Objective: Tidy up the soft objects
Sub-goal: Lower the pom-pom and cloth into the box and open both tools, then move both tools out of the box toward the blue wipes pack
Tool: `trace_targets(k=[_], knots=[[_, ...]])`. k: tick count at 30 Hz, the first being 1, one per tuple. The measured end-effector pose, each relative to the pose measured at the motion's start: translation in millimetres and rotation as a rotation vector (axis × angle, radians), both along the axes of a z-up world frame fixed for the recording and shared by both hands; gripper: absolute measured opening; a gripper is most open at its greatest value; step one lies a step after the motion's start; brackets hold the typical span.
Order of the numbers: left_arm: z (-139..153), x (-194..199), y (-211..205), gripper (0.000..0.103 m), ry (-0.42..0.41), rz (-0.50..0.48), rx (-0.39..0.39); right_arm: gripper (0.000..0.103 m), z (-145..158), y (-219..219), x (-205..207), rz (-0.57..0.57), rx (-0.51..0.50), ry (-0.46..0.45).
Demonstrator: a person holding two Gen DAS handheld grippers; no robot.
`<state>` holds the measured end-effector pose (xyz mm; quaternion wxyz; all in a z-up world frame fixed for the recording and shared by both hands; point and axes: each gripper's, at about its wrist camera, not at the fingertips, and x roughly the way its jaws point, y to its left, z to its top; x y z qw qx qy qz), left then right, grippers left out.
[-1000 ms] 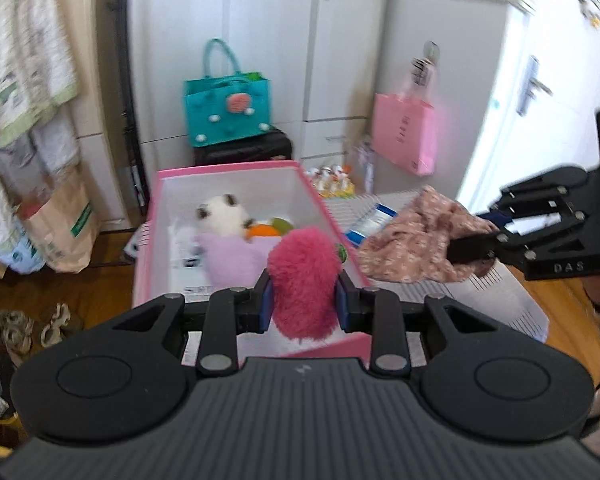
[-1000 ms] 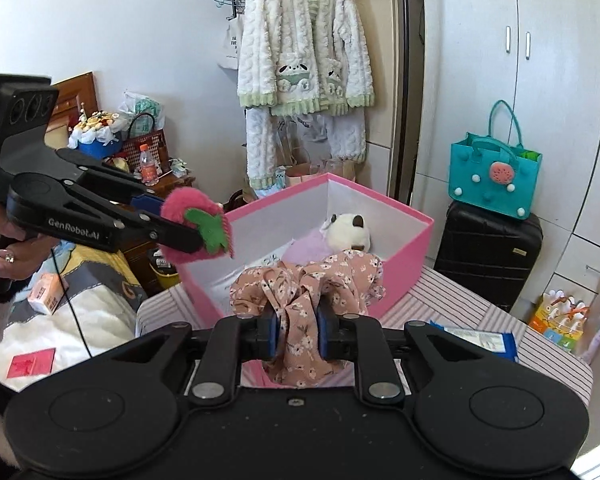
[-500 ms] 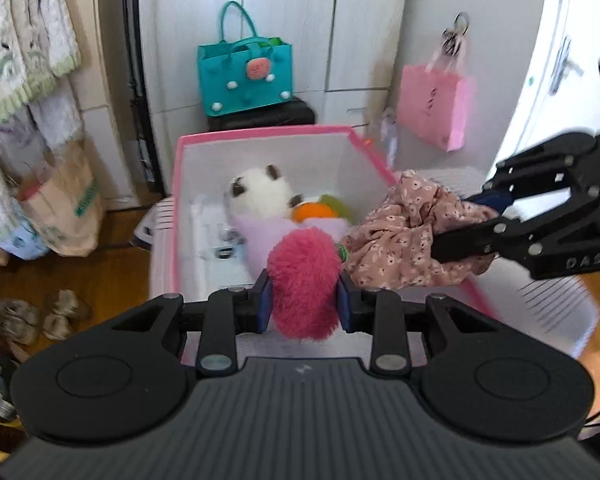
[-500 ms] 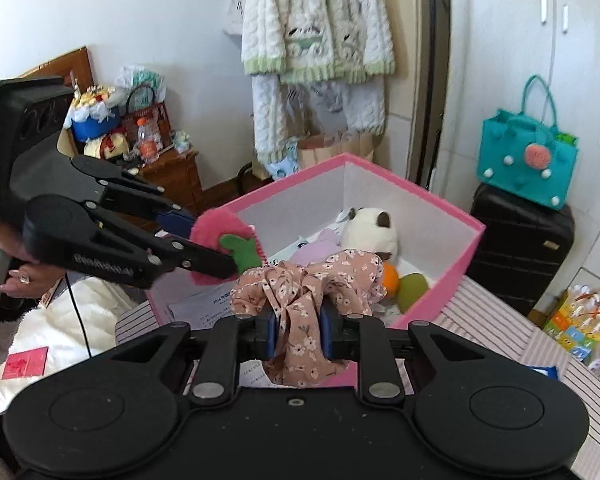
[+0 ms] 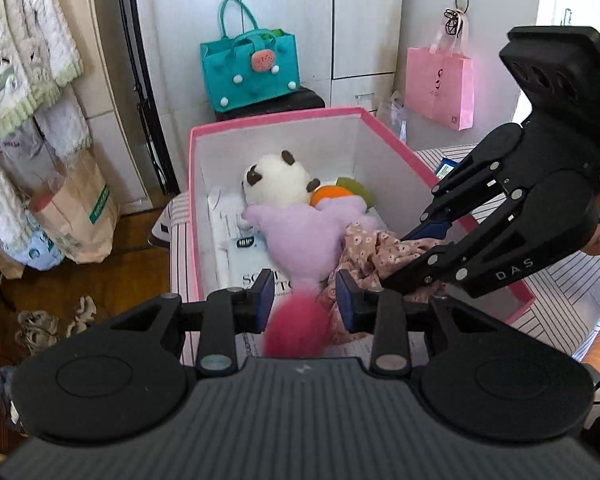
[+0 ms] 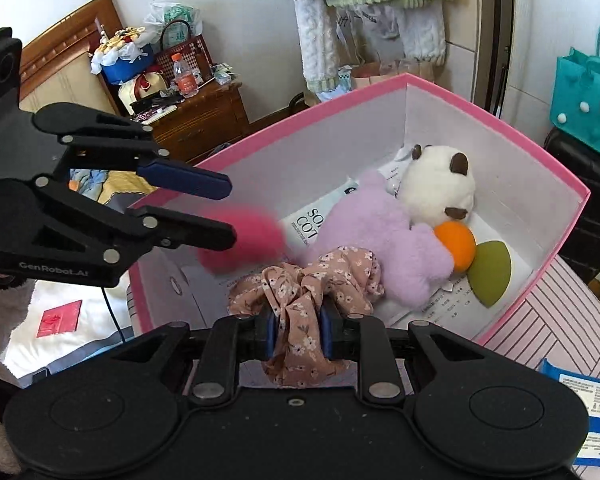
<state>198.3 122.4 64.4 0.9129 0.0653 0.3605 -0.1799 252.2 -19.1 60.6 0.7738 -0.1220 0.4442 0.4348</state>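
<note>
Left tool (image 5: 303, 303) now released, jaws apart — pink fuzzy toy (image 5: 298, 330), clamped half a second ago, blurs as it drops into the pink box (image 5: 396, 134). Right tool (image 6: 298, 334) still clenched on the floral scrunchie (image 6: 306, 286), over the box interior — likely next in.

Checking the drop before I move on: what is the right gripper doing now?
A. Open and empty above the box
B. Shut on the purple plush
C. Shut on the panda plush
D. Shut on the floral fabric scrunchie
D: the right gripper has its blue pads pressed on the floral fabric scrunchie, low inside the pink box.
</note>
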Motion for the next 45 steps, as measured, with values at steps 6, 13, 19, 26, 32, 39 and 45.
trace_targets(k=[6,13,19,26,32,39,45], knots=[[-0.3,1.6,3.3,0.033,0.001,0.019,-0.028,0.031,1.6,-2.4,-2.2,0.001,-0.041,-0.029],[8.3,-0.7,3.5,0.038,-0.002,0.035,-0.076,0.038,14.7,-13.8,-11.4,-0.022,0.0,-0.043],[13.8,-7.8,-1.4,0.046,0.007,0.044,-0.07,0.039,33.7,-23.9,-22.9,-0.057,0.065,-0.08],[26.8,-19.4,-4.2,0.055,0.047,0.048,-0.092,0.041,49.0,-28.0,-44.7,-0.05,0.082,-0.134],[48.1,-38.5,-11.8,0.061,0.008,0.052,-0.08,0.043,66.6,-39.7,-65.6,-0.04,0.092,-0.182],[66.5,-62.9,-32.1,0.065,-0.049,0.021,-0.033,0.046,83.8,-69.4,-95.2,-0.089,0.12,-0.248],[67.1,-77.2,-56.9,0.065,-0.084,-0.027,-0.041,0.046,86.0,-99.7,-118.1,-0.163,0.13,-0.296]])
